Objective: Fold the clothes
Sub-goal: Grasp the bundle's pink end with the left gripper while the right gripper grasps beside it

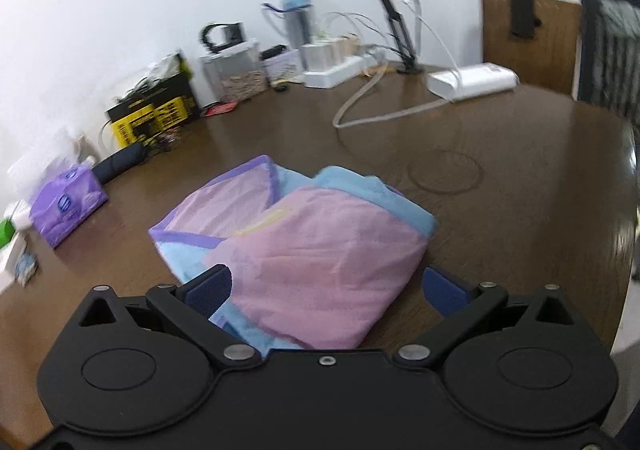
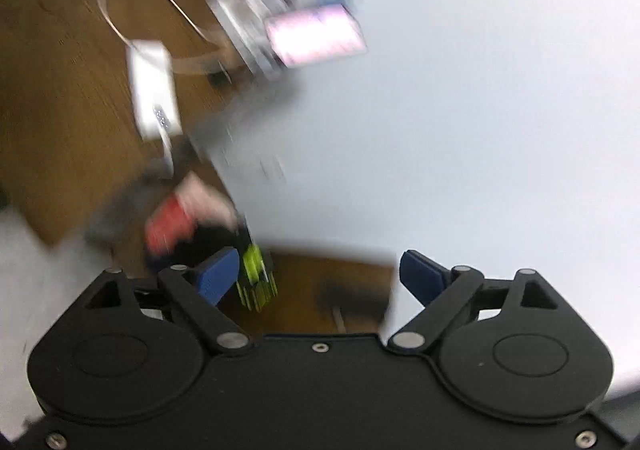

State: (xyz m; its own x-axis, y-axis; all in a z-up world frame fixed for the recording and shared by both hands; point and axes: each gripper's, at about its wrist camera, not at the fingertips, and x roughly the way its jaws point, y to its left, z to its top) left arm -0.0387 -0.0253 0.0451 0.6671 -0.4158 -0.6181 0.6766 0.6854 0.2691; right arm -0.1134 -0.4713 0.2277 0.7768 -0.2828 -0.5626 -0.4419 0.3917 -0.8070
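Two claws, both with their blue pads spread apart and nothing between them. My left claw (image 1: pixel 326 286) hangs low over the near edge of the tabletop (image 1: pixel 500 178), and the garment (image 1: pixel 296 234) lies right in front of it: a pink and light-blue piece with purple trim, already doubled over into a loose bundle, its near end reaching in between my left pads without being pinched. It sits on the near half of the tabletop, well apart from the clutter along the far edge, such as the purple tissue pack (image 1: pixel 66 206) at the left and the white power strip (image 1: pixel 340 72).

My right claw (image 2: pixel 320 276) points away from the work, toward the wall and a far stretch of tabletop; its view is badly smeared and shows no cloth, so I cannot say how near it is to the garment.

I judge the fold mostly done but untidy: the pink top layer sits skewed over the blue one, and the edges do not line up. To finish well, I should bring my right claw round to the bundle's right side, pinch only the top layer at its near corners with both claws, lift just enough to free it, and lay it square. Thin fabric slips, so I should close fully before pulling and keep both sides level.
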